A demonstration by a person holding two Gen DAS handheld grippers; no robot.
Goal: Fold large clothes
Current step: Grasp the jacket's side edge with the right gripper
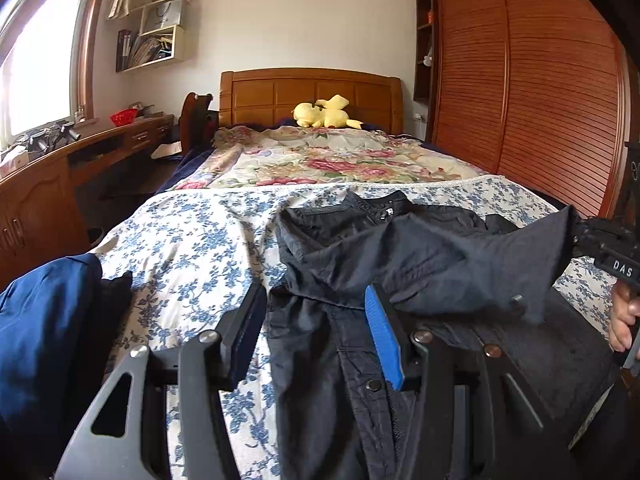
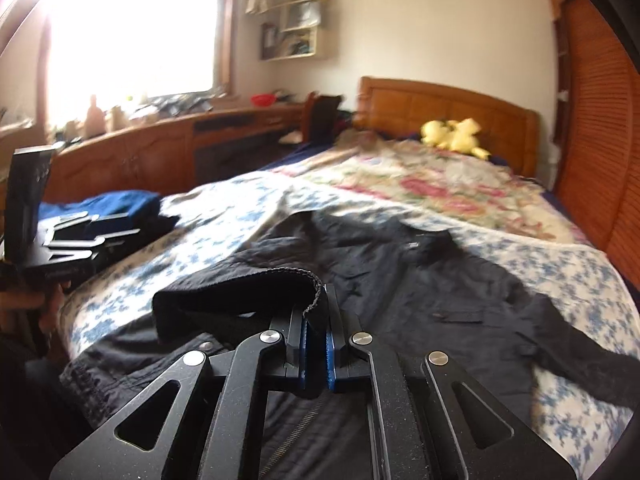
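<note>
A dark navy, thin-fabric jacket with snap buttons (image 1: 360, 360) lies spread across the blue-flowered white bedsheet (image 1: 192, 248) at the near end of the bed. The right gripper (image 2: 316, 344) is clamped tight on a dark hem edge of the jacket, the cloth pinched between its blue pads and folded over leftward from them; in the left wrist view that corner is lifted clear of the rest of the garment toward the right edge. The hand (image 1: 624, 320) bearing it shows beside the handle. The left gripper (image 1: 316, 320) stands about half open with nothing between its fingers, its right, blue-padded finger over the jacket's front and its left one over the sheet. A folded blue garment (image 1: 44, 328) lies just left of it.
</note>
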